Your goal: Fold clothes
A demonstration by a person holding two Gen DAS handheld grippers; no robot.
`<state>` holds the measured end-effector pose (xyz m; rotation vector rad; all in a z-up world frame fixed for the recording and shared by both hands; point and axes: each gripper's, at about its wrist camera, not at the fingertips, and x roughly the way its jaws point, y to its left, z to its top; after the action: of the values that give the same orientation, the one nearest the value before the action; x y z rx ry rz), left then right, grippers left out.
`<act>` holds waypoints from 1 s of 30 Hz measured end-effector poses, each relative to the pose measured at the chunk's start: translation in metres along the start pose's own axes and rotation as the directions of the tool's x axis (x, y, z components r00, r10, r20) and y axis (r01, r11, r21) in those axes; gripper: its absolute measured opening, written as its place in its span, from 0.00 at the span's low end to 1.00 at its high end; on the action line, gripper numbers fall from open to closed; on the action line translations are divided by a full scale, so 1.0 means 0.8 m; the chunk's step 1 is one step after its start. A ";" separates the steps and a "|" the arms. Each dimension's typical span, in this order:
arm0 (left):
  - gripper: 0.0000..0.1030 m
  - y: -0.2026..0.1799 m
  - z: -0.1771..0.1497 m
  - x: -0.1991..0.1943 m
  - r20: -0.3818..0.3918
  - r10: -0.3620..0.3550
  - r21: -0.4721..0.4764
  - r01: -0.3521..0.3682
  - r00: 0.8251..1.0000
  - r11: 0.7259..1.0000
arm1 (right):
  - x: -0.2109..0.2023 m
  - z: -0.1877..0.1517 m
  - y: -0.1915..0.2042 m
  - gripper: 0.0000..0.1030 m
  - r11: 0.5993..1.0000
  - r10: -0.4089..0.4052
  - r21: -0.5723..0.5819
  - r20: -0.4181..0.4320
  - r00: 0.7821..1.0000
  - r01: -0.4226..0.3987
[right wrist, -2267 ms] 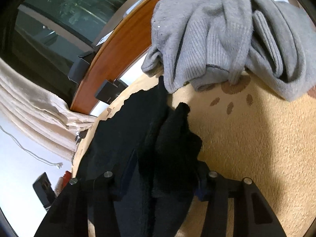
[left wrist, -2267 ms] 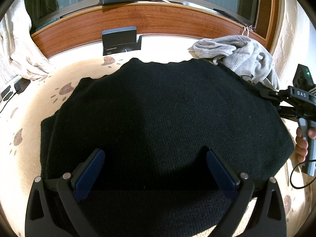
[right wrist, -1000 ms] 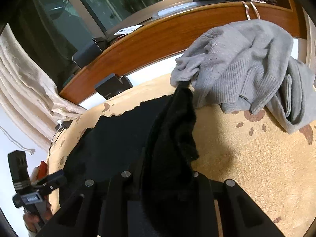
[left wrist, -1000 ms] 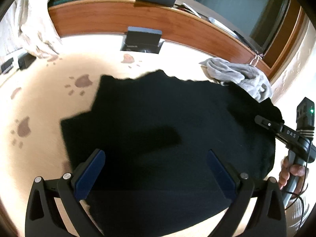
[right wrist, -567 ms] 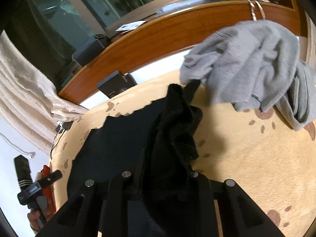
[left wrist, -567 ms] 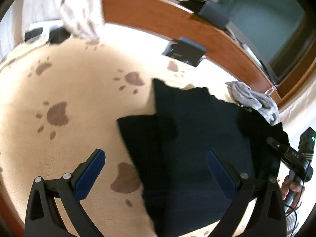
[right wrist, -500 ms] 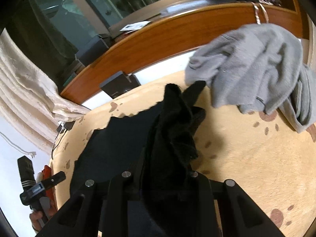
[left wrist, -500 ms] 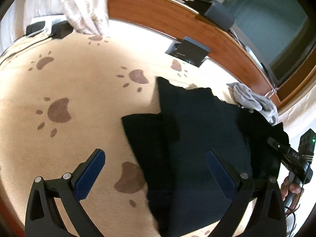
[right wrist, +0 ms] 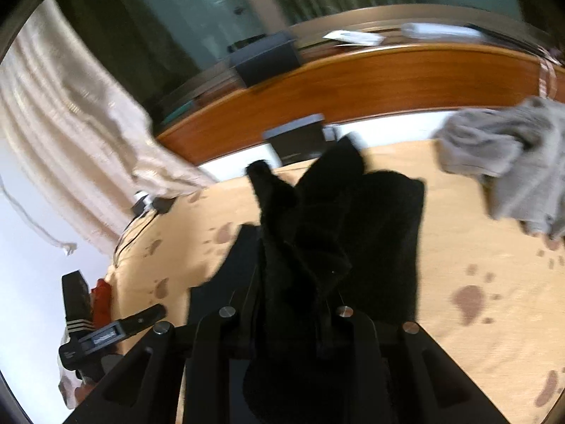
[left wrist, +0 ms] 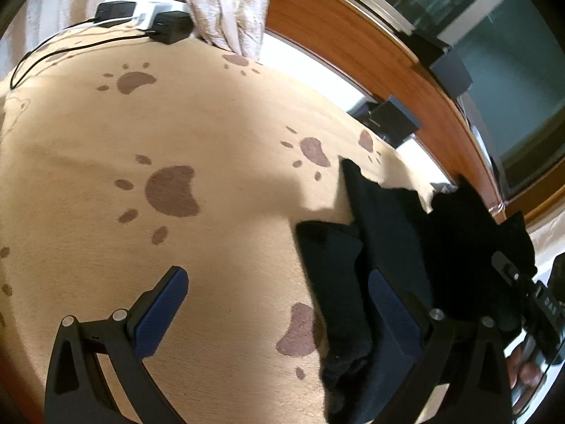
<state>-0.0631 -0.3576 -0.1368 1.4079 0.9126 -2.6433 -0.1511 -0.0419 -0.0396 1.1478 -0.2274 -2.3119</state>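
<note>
Pinching a bunched fold of the black sweater (right wrist: 300, 247), the right gripper (right wrist: 286, 314) holds that fabric lifted above the rest of the garment, which lies on the tan paw-print blanket (right wrist: 476, 247). Only the right wrist view shows the grey garment (right wrist: 505, 155) heaped apart to the right, with the left gripper low at the left edge. The left wrist view shows the left gripper (left wrist: 275, 304) spread wide and empty over bare blanket (left wrist: 212, 123), the sweater (left wrist: 388, 233) beside its right finger, and chargers with cables (left wrist: 148, 21) near the curtain (left wrist: 229, 3).
</note>
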 end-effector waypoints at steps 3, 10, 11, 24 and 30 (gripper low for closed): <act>1.00 0.006 0.002 -0.001 0.001 -0.007 -0.018 0.007 1.000 1.000 | 0.026 -0.008 0.040 0.22 0.997 0.001 -0.072 -0.026 1.000 -0.003; 1.00 0.019 0.006 -0.001 0.000 -0.013 -0.054 0.013 1.000 0.998 | 0.095 -0.055 0.101 0.31 0.974 -0.098 -0.214 -0.092 0.991 0.076; 1.00 0.021 0.007 -0.002 0.002 -0.013 -0.061 0.013 1.000 0.998 | 0.095 -0.060 0.106 0.42 0.975 -0.080 -0.215 -0.081 0.994 0.061; 1.00 0.032 0.012 -0.005 0.005 -0.035 -0.089 0.035 0.999 0.995 | 0.032 -0.089 0.096 0.76 0.972 0.020 -0.234 -0.052 0.998 -0.032; 1.00 0.018 0.005 0.002 -0.039 -0.080 -0.066 0.077 0.996 0.995 | -0.040 -0.106 0.043 0.76 0.956 -0.099 -0.270 0.077 0.992 0.116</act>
<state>-0.0634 -0.3710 -0.1435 1.4472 1.0685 -2.6227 -0.0563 -0.0460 -0.0576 0.9698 0.1346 -2.3846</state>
